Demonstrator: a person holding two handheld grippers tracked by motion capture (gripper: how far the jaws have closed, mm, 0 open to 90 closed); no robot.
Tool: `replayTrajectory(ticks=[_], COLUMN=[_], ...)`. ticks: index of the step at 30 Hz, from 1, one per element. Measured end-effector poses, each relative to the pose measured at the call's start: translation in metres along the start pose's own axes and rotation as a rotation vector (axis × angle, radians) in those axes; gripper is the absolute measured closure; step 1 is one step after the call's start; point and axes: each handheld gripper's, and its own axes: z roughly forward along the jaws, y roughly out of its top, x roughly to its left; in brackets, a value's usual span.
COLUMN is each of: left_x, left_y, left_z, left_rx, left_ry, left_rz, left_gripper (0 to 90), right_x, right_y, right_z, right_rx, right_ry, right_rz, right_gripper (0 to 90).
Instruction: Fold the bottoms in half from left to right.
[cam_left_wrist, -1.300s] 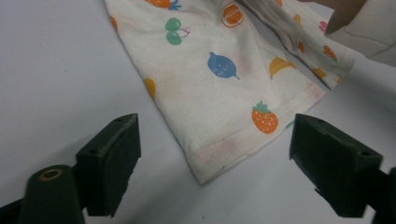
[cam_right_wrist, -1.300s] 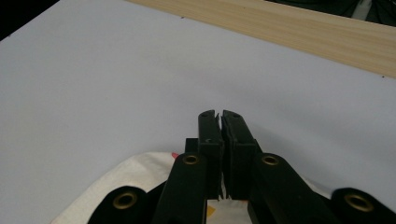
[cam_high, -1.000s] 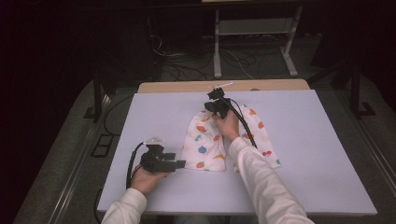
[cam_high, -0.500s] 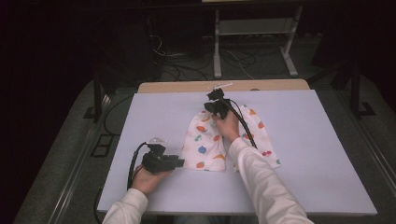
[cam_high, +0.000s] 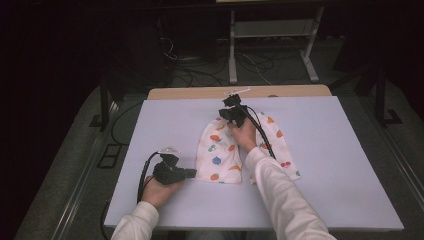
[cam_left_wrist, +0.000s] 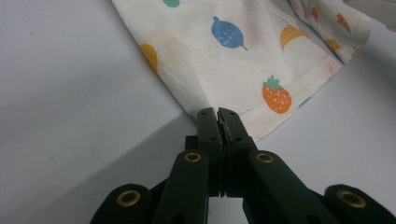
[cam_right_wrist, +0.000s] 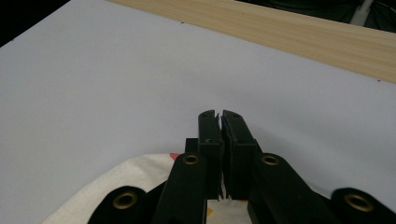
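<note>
A white cloth printed with coloured fruit lies crumpled in the middle of the pale lavender table. My left gripper sits low at the cloth's near left corner, shut on its hem; the left gripper view shows the jaws pinching the cloth beside an orange strawberry print. My right gripper is at the cloth's far edge, pointing away from me. Its jaws are pressed together, the cloth rising to their base with a white sliver between them.
A bare wooden strip runs along the table's far edge, also seen in the right gripper view. Beyond it, a metal stand and cables sit on the dark floor. Open table surface lies on both sides of the cloth.
</note>
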Motion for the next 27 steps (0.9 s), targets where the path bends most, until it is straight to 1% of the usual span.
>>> replayTrajectory(ticks=[1,2,3,4,5,6,7,8,9,11,12,13,14,16,17,19,20,21,22,25,27], left_x=[0.0,-0.003,-0.003,-0.005,-0.01,-0.01,-0.013,-0.016,-0.02,-0.022,-0.027,-0.027,-0.031,-0.033,-0.037,-0.039,-0.044,-0.044,-0.046,-0.053,-0.057], left_y=[0.0,0.0,0.0,0.0,0.0,0.0,0.0,0.001,0.004,0.005,0.008,0.008,0.01,0.012,0.014,0.015,0.018,0.018,0.019,0.024,0.027], left_z=[0.0,-0.001,-0.001,-0.002,-0.002,-0.002,-0.002,-0.003,-0.004,-0.004,-0.005,-0.005,-0.005,-0.005,-0.005,-0.005,-0.005,-0.005,-0.005,-0.004,-0.003], left_rx=[0.0,-0.007,-0.007,-0.011,-0.011,-0.011,-0.012,-0.013,-0.026,-0.033,-0.043,-0.043,-0.049,-0.052,-0.063,-0.066,-0.072,-0.072,-0.079,-0.098,-0.099], left_ry=[0.0,-0.014,-0.014,-0.017,-0.009,-0.009,-0.011,-0.012,-0.021,-0.027,-0.03,-0.03,-0.041,-0.045,-0.055,-0.06,-0.069,-0.069,-0.072,-0.09,-0.097], left_rz=[0.0,0.014,0.014,0.028,0.056,0.056,0.066,0.079,0.096,0.1,0.114,0.114,0.124,0.127,0.138,0.141,0.159,0.159,0.168,0.175,0.188], left_gripper=[88.0,88.0,87.9,87.9,87.9,87.9,88.0,88.0,88.0,88.0,88.0,88.0,88.0,88.0,88.0,88.0,88.0,88.0,88.0,88.0,88.0], right_x=[-0.001,-0.001,-0.002,-0.002,-0.003,-0.004,-0.004,-0.004,-0.006,-0.007,-0.008,-0.009,-0.01,-0.012,-0.013,-0.014,-0.017,-0.017,-0.019,-0.021,-0.021], right_y=[0.0,0.0,0.001,0.001,0.001,0.001,0.002,0.002,0.002,0.002,0.002,0.002,0.003,0.004,0.004,0.005,0.006,0.006,0.006,0.006,0.007], right_z=[0.0,-0.001,-0.001,-0.001,-0.001,-0.002,-0.002,-0.002,-0.002,-0.002,-0.002,-0.002,-0.003,-0.005,-0.006,-0.007,-0.008,-0.008,-0.01,-0.011,-0.012], right_rx=[-0.001,-0.002,-0.004,-0.004,-0.009,-0.01,-0.011,-0.011,-0.012,-0.013,-0.013,-0.017,-0.019,-0.028,-0.032,-0.035,-0.042,-0.042,-0.041,-0.043,-0.047], right_ry=[0.002,0.004,0.007,0.007,0.005,0.006,0.008,0.008,0.014,0.014,0.017,0.021,0.021,0.025,0.025,0.026,0.032,0.032,0.037,0.039,0.04], right_rz=[0.005,0.009,0.005,0.005,0.008,0.009,0.011,0.011,0.016,0.015,0.025,0.032,0.036,0.048,0.048,0.051,0.062,0.062,0.073,0.08,0.082], right_gripper=[85.4,85.4,85.4,85.4,85.4,85.4,85.4,85.4,85.4,85.4,85.4,85.4,85.4,85.4,85.4,85.4,85.4,85.4,85.4,85.4,85.4])
